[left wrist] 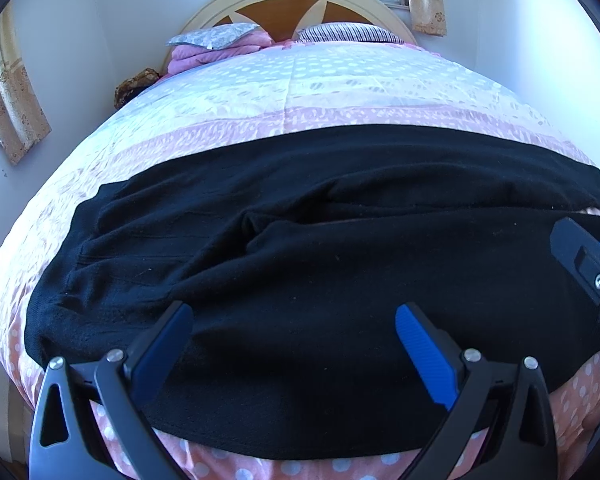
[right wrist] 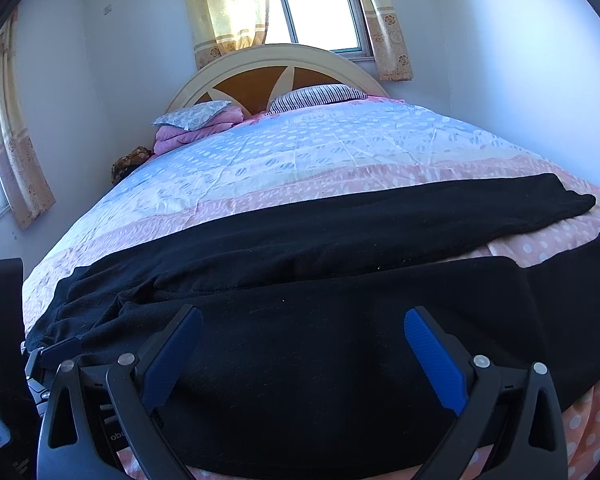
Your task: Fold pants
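Across the near edge of the bed (left wrist: 340, 80), black pants (left wrist: 300, 240) lie spread with legs apart — no fold made yet — as I hold my left gripper (left wrist: 294, 354) and right gripper (right wrist: 303, 358) over them, fingers parted and empty.

I see the pants (left wrist: 300, 280) as matt black knit cloth, slightly fuzzy, with specks of lint. My left gripper (left wrist: 294, 316) and right gripper (right wrist: 303, 320) look like matt black plastic with ribbed blue pads (left wrist: 424, 352) and shiny metal screws. The bedspread (left wrist: 300, 84) is smooth printed cloth with a faint sheen; the headboard (right wrist: 252, 84) looks like wood, cream-painted around a brown panel.
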Available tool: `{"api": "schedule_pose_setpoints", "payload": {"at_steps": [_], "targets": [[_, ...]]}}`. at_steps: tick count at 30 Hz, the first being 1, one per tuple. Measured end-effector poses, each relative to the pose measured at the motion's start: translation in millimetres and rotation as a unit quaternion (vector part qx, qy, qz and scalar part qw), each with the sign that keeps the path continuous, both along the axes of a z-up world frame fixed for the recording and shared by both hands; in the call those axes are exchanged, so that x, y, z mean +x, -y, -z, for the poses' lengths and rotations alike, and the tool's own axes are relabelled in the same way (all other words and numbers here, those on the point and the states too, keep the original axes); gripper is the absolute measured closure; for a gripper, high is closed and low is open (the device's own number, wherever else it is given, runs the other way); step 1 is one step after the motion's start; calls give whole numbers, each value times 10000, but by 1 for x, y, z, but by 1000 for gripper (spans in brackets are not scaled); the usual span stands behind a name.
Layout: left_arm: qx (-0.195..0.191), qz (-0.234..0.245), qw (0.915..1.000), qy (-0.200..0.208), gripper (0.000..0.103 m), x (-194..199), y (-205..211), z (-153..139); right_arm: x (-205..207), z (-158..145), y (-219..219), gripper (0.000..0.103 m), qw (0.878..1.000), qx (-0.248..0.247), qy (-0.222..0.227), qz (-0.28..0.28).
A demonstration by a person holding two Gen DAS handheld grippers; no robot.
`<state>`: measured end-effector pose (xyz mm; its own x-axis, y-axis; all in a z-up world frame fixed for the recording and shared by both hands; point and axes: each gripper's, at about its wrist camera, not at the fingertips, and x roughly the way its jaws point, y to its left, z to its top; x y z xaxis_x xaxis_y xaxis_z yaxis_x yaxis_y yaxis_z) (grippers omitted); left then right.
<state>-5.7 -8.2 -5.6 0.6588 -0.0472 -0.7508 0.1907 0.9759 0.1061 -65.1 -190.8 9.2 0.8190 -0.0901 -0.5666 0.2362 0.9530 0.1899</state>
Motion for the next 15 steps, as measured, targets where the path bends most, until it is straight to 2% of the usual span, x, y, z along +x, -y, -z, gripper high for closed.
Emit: {"api": "schedule_pose_setpoints", "payload": {"at_steps": [15], "targets": [[-140, -85, 9999, 11, 0, 0, -6, -5, 1, -17, -1, 1, 9994, -94, 324, -49]]}}
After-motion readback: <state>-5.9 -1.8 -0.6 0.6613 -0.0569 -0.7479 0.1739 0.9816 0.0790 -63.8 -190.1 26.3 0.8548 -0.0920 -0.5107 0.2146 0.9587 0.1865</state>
